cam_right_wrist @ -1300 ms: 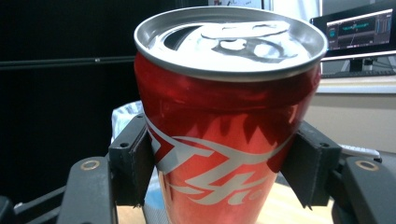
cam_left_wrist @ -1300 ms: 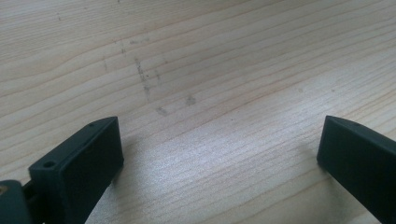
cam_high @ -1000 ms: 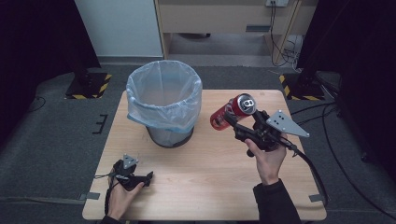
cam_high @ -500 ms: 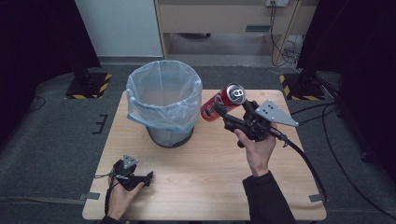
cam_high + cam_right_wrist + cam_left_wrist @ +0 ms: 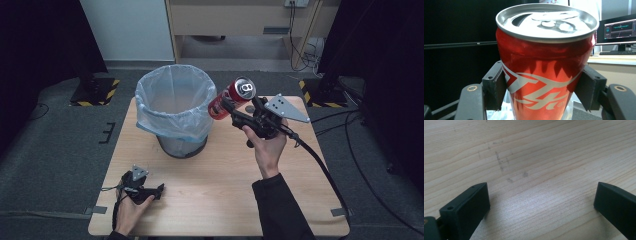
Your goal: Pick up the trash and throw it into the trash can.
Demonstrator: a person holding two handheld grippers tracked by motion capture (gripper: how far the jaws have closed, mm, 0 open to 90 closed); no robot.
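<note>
Red aluminium drink can (image 5: 232, 96) clamped in right tongs (image 5: 227, 106), lifted, tilted, beside rim of plastic-lined grey bin (image 5: 173, 111).
Left tongs (image 5: 156, 190) spread wide, resting on near-left pale wooden surface (image 5: 210, 195).

Right gripper (image 5: 226, 106) raised, clamped — left gripper (image 5: 159, 189) rests, jaws apart.

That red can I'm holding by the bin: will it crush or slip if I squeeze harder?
Probably crushable: the red can looks like thin aluminium, and its opened top suggests it may be empty and light. Its glossy, rounded wall between the right hand-held gripper jaws could slip or twist.
</note>
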